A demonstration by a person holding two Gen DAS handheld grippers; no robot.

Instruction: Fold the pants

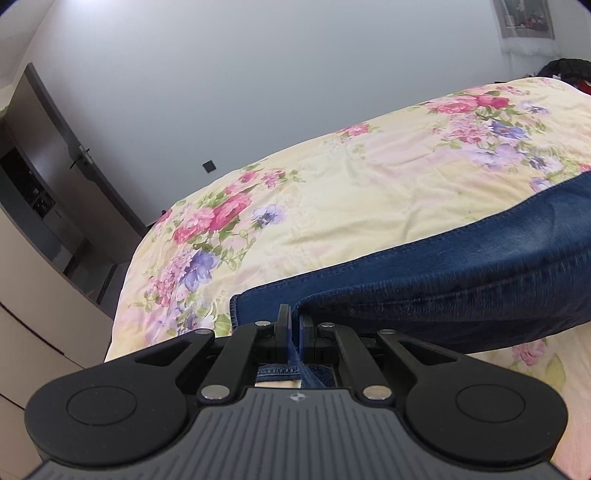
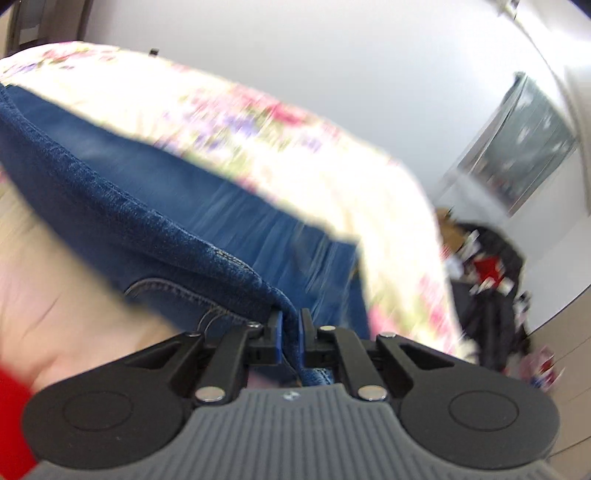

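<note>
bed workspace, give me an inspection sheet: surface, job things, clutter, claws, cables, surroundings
surface: bed with floral bedspread, yellow ground, pink and purple flowers.
job's things: blue jeans, stretched across the bed and partly raised; hem end at the left claw, a stitched edge at the right.
clutter: dark heap with red items beyond the bed, blurred.
grippers: left claw shut on denim; right claw shut on denim; that view is motion-blurred.
cables: nothing seen.
surroundings: white wall, dark door, wall picture, black wall plate.
</note>
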